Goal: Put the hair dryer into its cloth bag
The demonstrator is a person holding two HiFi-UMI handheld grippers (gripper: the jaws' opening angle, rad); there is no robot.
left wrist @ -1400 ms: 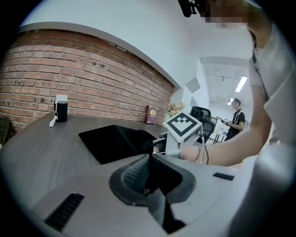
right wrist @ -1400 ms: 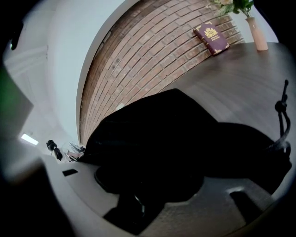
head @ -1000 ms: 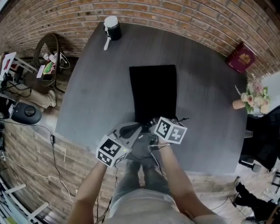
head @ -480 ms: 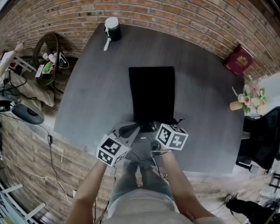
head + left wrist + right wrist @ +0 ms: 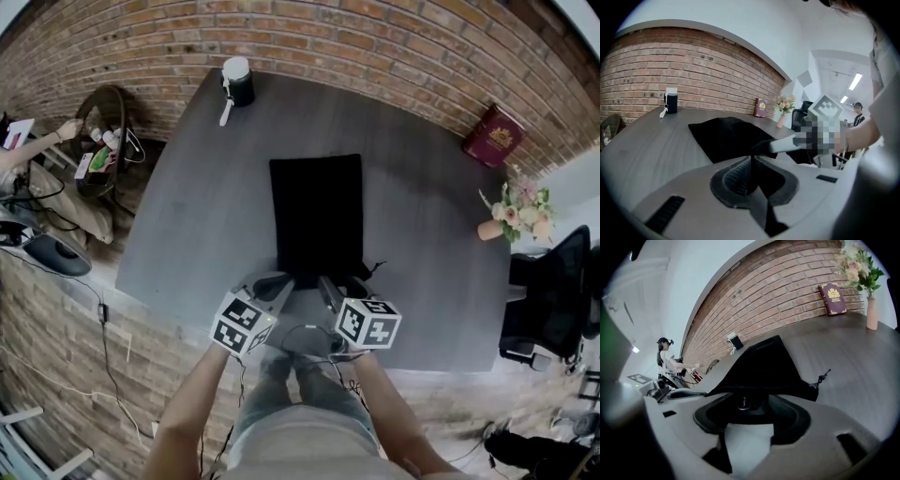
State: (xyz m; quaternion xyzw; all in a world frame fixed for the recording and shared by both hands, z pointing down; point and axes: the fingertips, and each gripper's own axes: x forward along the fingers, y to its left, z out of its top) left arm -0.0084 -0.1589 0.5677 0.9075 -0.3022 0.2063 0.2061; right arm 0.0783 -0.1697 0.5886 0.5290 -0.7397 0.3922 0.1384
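Observation:
A flat black cloth bag (image 5: 316,217) lies in the middle of the dark grey table (image 5: 206,187). My left gripper (image 5: 277,281) is shut at the bag's near left corner, and the cloth (image 5: 724,133) rises in a hump up to its closed jaws (image 5: 750,161). My right gripper (image 5: 342,287) stands open just short of the bag's near edge (image 5: 764,369); its jaws have just been opening, with nothing between the pads (image 5: 752,414). A drawstring (image 5: 820,377) trails from the bag's right corner. A small black-and-white appliance (image 5: 236,80), likely the hair dryer, stands at the table's far end.
A red book (image 5: 494,137) leans on the brick wall at the far right. A vase of flowers (image 5: 502,214) stands near the table's right edge, with a black chair (image 5: 553,291) beyond it. Cables and clutter (image 5: 98,141) lie left of the table, where a person (image 5: 665,359) sits.
My right gripper has drawn back from the bag's mouth toward the table's near edge. The left gripper has stayed at the bag's corner.

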